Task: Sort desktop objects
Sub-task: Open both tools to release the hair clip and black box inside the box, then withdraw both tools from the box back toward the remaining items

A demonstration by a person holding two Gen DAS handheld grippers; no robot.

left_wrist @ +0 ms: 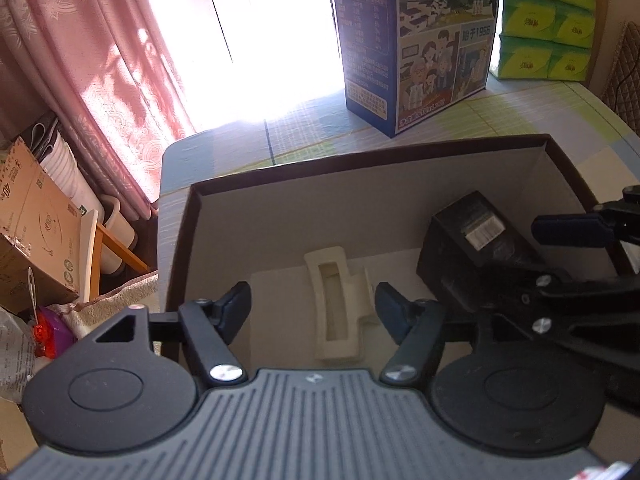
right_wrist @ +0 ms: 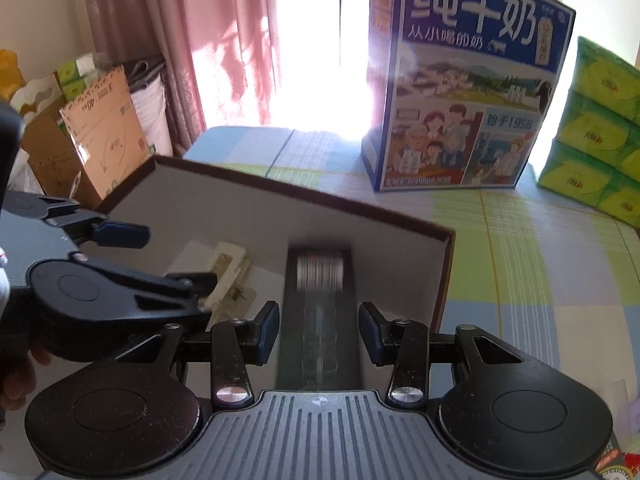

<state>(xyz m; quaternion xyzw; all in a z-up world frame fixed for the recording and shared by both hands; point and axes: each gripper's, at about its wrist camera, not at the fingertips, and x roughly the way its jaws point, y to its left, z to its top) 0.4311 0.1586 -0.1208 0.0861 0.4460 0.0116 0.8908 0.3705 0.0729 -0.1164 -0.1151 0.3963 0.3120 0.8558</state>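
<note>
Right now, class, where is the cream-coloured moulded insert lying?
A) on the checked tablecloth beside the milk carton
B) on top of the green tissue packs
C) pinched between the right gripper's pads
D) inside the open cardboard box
D: the cream insert lies on the floor of the open cardboard box, beside the black box, with no pads on it.

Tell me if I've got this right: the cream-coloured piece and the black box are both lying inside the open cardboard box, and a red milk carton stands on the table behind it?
Nearly. The milk carton is blue, not red, as the right wrist view shows. The rest holds: the cream-coloured piece and the black box both lie inside the open cardboard box, with the carton on the table behind.
</note>
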